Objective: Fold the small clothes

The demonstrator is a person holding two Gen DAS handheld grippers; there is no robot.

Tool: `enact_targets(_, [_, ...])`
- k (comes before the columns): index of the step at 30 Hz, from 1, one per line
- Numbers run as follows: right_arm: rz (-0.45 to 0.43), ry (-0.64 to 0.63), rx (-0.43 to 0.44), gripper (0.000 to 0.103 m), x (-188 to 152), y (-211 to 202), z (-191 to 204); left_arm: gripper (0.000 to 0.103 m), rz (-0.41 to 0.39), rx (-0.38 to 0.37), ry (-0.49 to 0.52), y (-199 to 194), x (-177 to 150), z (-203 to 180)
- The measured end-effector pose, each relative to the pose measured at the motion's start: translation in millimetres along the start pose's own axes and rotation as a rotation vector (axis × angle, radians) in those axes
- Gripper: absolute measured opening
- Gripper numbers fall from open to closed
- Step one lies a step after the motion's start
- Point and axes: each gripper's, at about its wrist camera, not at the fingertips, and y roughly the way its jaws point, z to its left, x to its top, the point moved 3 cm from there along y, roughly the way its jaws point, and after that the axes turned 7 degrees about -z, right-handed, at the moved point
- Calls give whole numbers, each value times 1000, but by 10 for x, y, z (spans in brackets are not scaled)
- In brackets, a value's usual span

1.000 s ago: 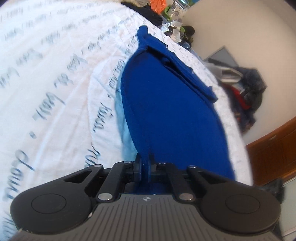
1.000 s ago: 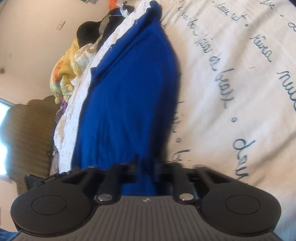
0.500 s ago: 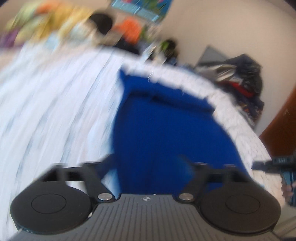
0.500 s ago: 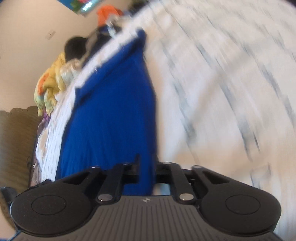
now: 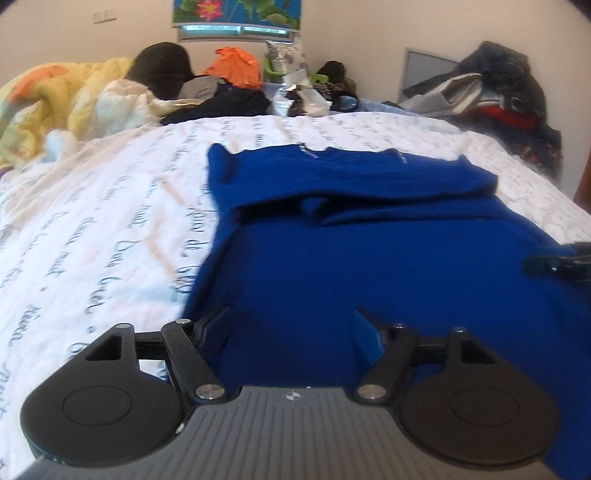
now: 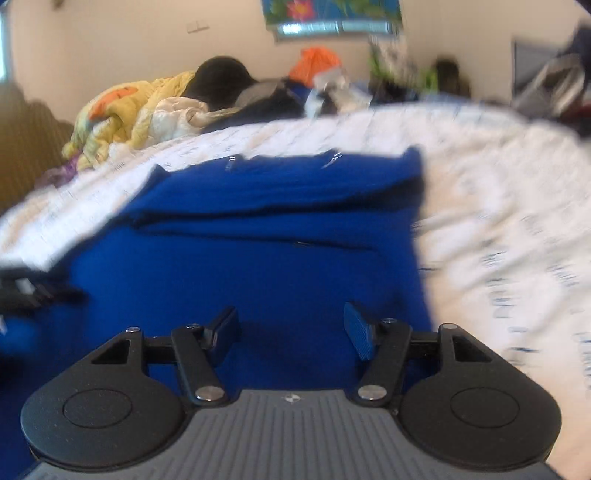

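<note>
Nearest the left wrist camera, the left claw (image 5: pixel 291 325) stands spread, its two fingers apart over the near hem of the blue garment (image 5: pixel 369 258); its jaws are closing, with only flat cloth lying below the gap and nothing pinched. In the right wrist view, the right claw (image 6: pixel 291 325) is likewise spread and its jaws are opening, the ribbed blue pads clear of the fabric beneath them. Neither claw grips anything.

The blue garment (image 6: pixel 258 266) lies flat on the bed, spread across the white bedsheet (image 5: pixel 110 229) printed with dark cursive writing. Its far part is doubled over, making a thicker band with a visible fold edge running across the width. At the right edge of the left view, the dark tip of the right claw (image 5: pixel 554 264) shows above the garment's right side; at the left edge of the right view, a blurred dark shape of the left claw (image 6: pixel 29 291) sits over the garment's left side.

Beyond the garment the sheet runs on to a heap of things: a yellow quilt (image 5: pixel 55 99) at the left, a dark rounded cushion (image 5: pixel 162 70), an orange bag (image 5: pixel 236 66) and dark clothes. At the right a pile of dark clothing (image 5: pixel 509 96) rests against the wall. On the far wall hangs a picture of lotus flowers (image 5: pixel 236 11).
</note>
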Motion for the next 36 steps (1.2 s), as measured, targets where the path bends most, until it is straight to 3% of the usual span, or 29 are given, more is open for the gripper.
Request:
enact_targets(2, [55, 28, 5, 63, 113, -14, -26, 76, -8, 12, 21, -30, 104, -18])
enact_targets(3, [70, 74, 8, 63, 212, -21, -55, 89, -36, 4, 25, -23, 212, -14])
enact_targets(5, [-2, 158, 39, 64, 482, -50, -165, 103, -107, 20, 14, 13, 444, 2])
enact_targets(7, [-86, 233, 32, 82, 762, 5, -377, 103, -133, 46, -13, 219, 691, 99])
enact_targets(8, [-96, 262, 7, 85, 897, 110, -505, 103, -124, 59, -47, 380, 809, 187])
enact_targets(13, [18, 370, -117, 86, 1296, 924, -1136, 102, -22, 127, -335, 1277, 1225, 826])
enact_targets(16, [69, 437, -140, 86, 1366, 1337, -1379, 101, 43, 134, -395, 1736, 1356, 988])
enact_targets(18, [86, 457, -127, 86, 1322, 1559, -1427, 91, 62, 131, -375, 1959, 1382, 985])
enact_targets(19, [57, 425, -112, 80, 1300, 1588, -1389, 77, 47, 124, -331, 2003, 1398, 928])
enact_targets(20, [59, 386, -97, 67, 1294, 1629, -1348, 31, 38, 121, -271, 2037, 1424, 852])
enact_targets(21, [89, 355, -75, 4, 1285, 1688, -1303, 8, 51, 107, -226, 2060, 1431, 792])
enact_targets(22, [93, 335, -70, 7, 1272, 1698, -1259, 7, 21, 129, -211, 2012, 1443, 767])
enact_targets(24, [22, 293, -44, 6, 1315, 1560, -1215, 7, -83, 165, -174, 1817, 1455, 759])
enact_targets(25, [-30, 309, -34, 6, 1349, 1427, -1247, 7, -106, 174, -167, 1766, 1436, 795])
enact_targets(26, [-66, 321, -42, 6, 1353, 1344, -1314, 7, -81, 169, -159, 1792, 1390, 824])
enact_targets(27, [-61, 307, -63, 6, 1309, 1352, -1354, 7, -35, 173, -139, 1884, 1330, 828])
enact_targets(29, [29, 279, -77, 6, 1171, 1517, -1348, 8, -47, 196, -71, 1905, 1249, 757])
enact_targets(31, [18, 269, -85, 7, 1147, 1544, -1285, 9, -38, 199, -86, 1883, 1275, 745])
enact_targets(32, [20, 290, -94, 8, 1161, 1548, -1280, 20, -38, 207, -87, 1862, 1286, 756])
enact_targets(34, [42, 315, -112, 19, 1236, 1518, -1276, 29, -63, 231, -78, 1744, 1344, 757])
enact_targets(36, [-16, 290, -147, 30, 1387, 1324, -1195, 59, -143, 233, -94, 1493, 1452, 709])
